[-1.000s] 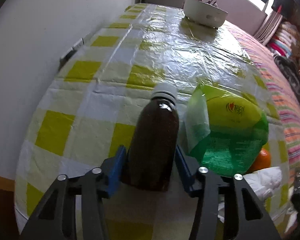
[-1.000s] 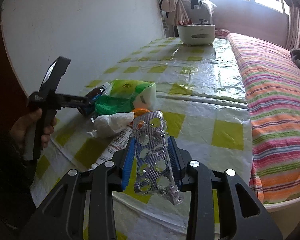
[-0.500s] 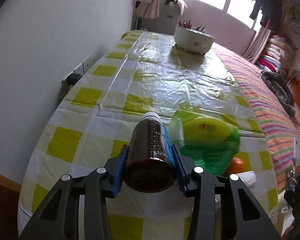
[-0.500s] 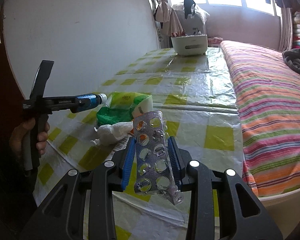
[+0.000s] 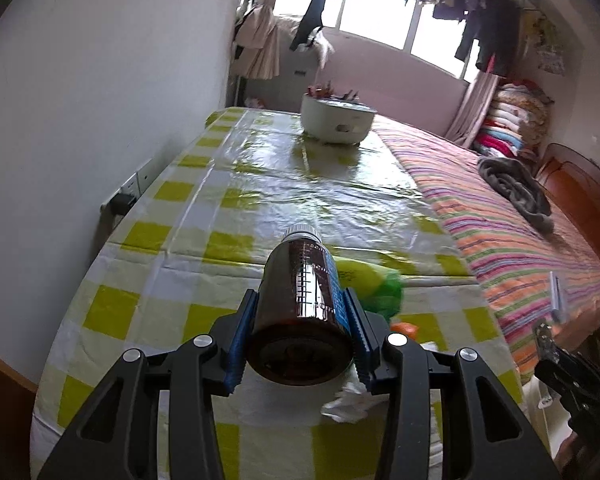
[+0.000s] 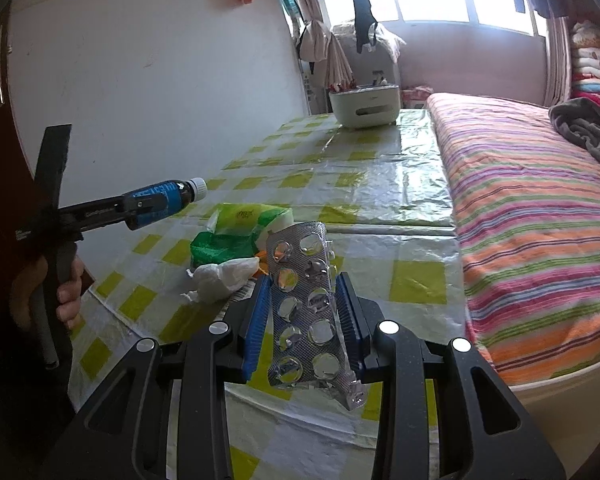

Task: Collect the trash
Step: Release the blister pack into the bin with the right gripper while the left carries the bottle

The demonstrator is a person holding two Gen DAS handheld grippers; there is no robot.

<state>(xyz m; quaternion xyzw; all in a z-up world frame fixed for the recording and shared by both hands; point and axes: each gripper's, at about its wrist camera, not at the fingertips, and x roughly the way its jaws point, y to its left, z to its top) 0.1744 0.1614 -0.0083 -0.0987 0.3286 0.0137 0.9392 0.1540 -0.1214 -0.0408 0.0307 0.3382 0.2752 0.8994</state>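
Since a second ago we have lifted the left gripper [image 5: 300,336] well off the worktop [image 5: 204,264]: its brown bottle [image 5: 300,312], then lying low by the green pack [image 5: 380,284], now hangs in the air, base toward the camera and white cap pointing at the far end of the room. The left jaws pinch the bottle across its body, blue pads on both sides. In the right wrist view the same bottle [image 6: 162,200] sticks out level from the gripper, clear above the cloth, with our left hand [image 6: 48,292] wrapped around the handle beside the wall.

Our right gripper [image 6: 304,320] has barely shifted; its jaws are closed on a silver blister strip [image 6: 308,304], which stands up between the pads, its lower end poking out toward the camera.

Just beyond the strip a crumpled tissue [image 6: 220,276] lies on the yellow-checked worktop, touching an orange item [image 6: 262,266] we cannot identify, and behind them sits the green pack [image 6: 236,236]. Printed paper shows under the tissue. Farther off, at the worktop's far end, stands a white basket [image 6: 364,110]. A striped bed [image 6: 540,216] runs along the right edge of the worktop, with a grey garment [image 6: 588,128] on it. Clothes hang at the window beyond.
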